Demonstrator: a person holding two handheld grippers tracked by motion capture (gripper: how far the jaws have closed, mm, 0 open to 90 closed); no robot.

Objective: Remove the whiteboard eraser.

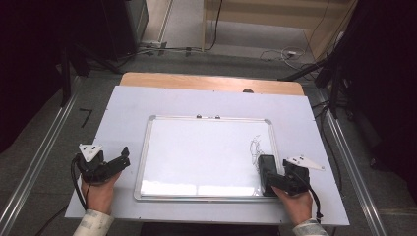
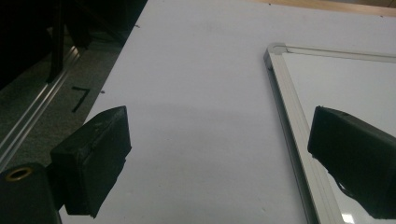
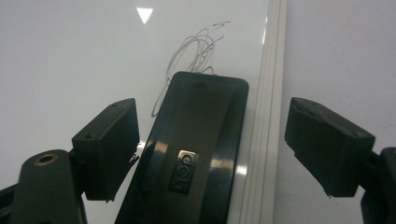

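Whiteboard (image 1: 196, 157): lies flat on the white table cover (image 1: 123, 113), metal frame all round.
Scribble (image 1: 255, 145): thin pen marks near the board's right edge.
Eraser (image 3: 191, 154): black block, lying on the board just beside the right frame, touching the scribble's lower end.
Right gripper (image 3: 212, 149): 2 jaws apart, 1 on each side of the eraser, pads clear of it.
Left gripper (image 2: 219, 158): 2 jaws apart, nothing between them, straddling the board's left frame.

"7" on floor (image 1: 86, 117)
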